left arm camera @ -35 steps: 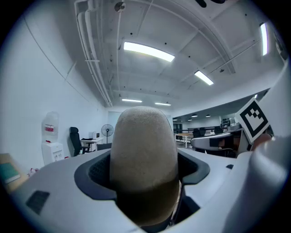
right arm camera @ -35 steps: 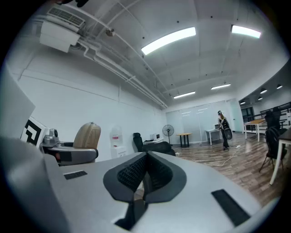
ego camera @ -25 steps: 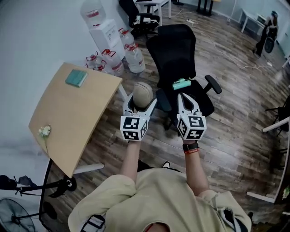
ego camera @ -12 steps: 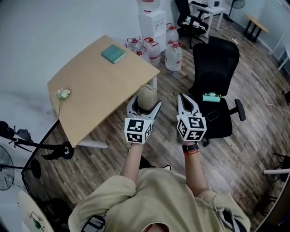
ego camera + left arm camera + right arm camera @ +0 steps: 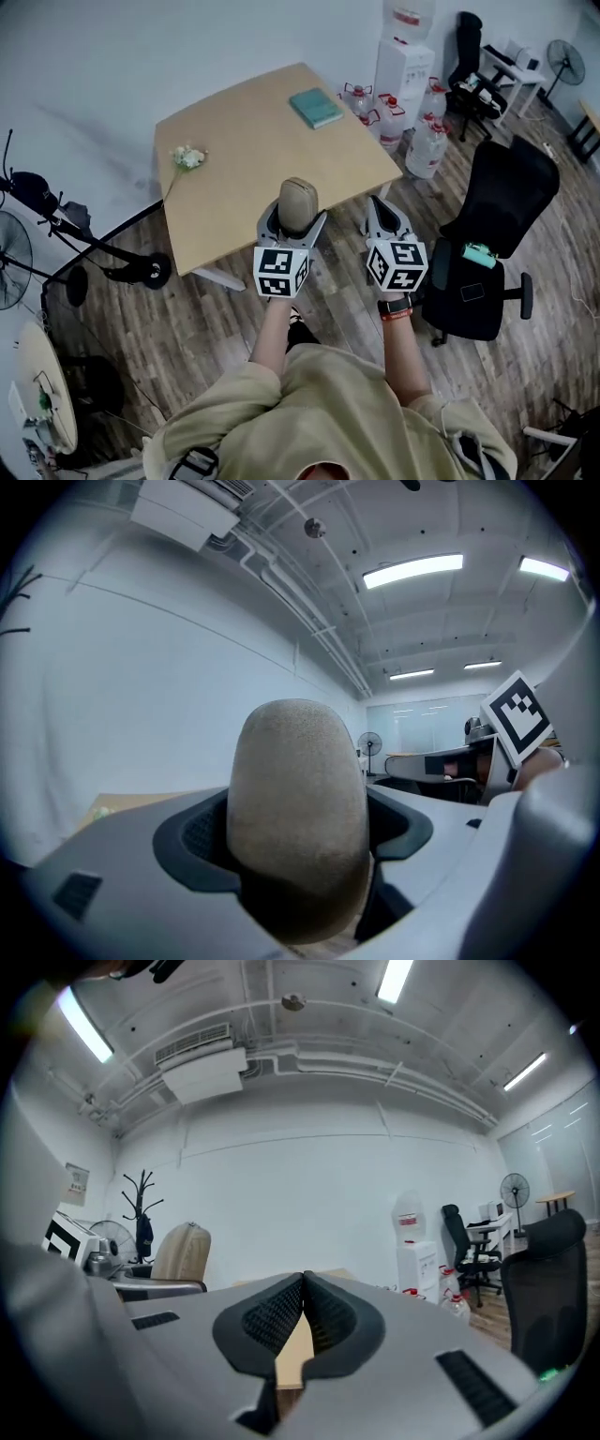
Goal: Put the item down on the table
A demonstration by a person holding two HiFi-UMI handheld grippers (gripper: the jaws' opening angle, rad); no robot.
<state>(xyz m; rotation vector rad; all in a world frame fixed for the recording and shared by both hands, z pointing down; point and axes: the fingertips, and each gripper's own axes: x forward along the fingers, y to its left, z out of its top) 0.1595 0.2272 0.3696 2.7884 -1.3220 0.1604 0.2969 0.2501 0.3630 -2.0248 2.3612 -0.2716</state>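
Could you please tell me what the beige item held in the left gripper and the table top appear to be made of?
Beige item: matte, finely speckled and grainy, with no shine and rounded edges. It may be foam, sponge or rough stone; the look leaves that open.
Table: an even pale tan, flat and smooth, with a thin edge. Likely wood or wood-look laminate; I cannot tell which.

Table (image 5: 262, 141) middle open; flower (image 5: 188, 157) left, notebook (image 5: 316, 107) far edge.

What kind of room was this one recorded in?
Most likely an office or shared workroom: a wooden table, a black office chair, and a water dispenser with spare bottles beside it.
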